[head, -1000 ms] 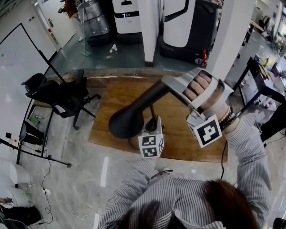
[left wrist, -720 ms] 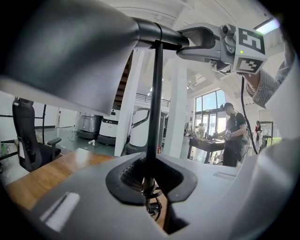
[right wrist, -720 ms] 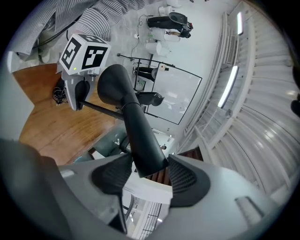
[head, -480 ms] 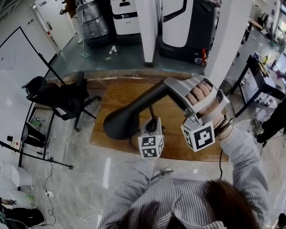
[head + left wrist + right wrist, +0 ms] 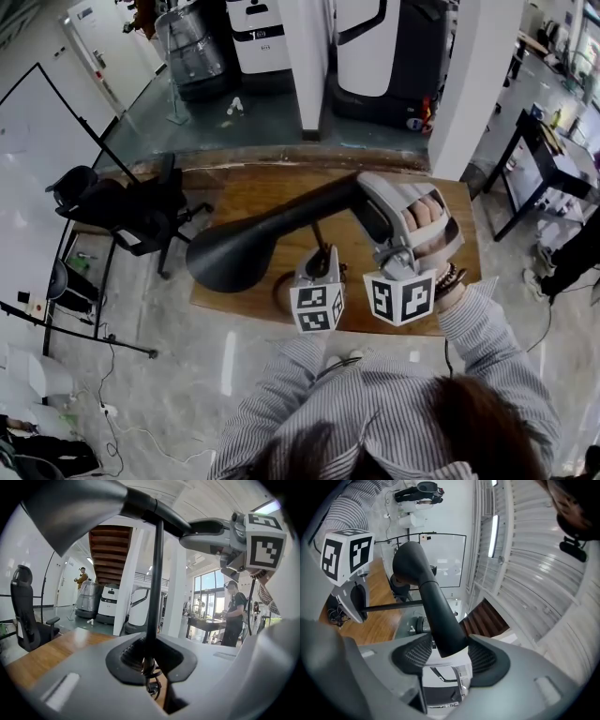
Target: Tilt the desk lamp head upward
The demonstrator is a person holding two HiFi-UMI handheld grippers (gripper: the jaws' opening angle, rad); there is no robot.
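A dark grey desk lamp stands on the wooden table (image 5: 244, 202). Its cone-shaped head (image 5: 234, 253) points left and continues into a long neck (image 5: 309, 211). My right gripper (image 5: 373, 204) is shut on the far end of that neck, and in the right gripper view the neck (image 5: 436, 616) sits pinched between the ribbed pads of the gripper (image 5: 445, 656). My left gripper (image 5: 322, 262) is shut on the lamp's thin black pole (image 5: 153, 583), close to the base; the gripper (image 5: 149, 670) clamps the pole upright. The round base (image 5: 279, 295) is mostly hidden.
A black office chair (image 5: 122, 206) stands just left of the table. White pillars (image 5: 305, 66) (image 5: 473, 84) and large machines (image 5: 384, 47) are behind it. A black side table (image 5: 544, 159) is at the right. A person (image 5: 233, 613) stands in the background.
The lamp head has swung left and toward the camera, so it looks larger. My right gripper has turned and dropped closer to me with the neck. The left gripper has stayed on the pole.
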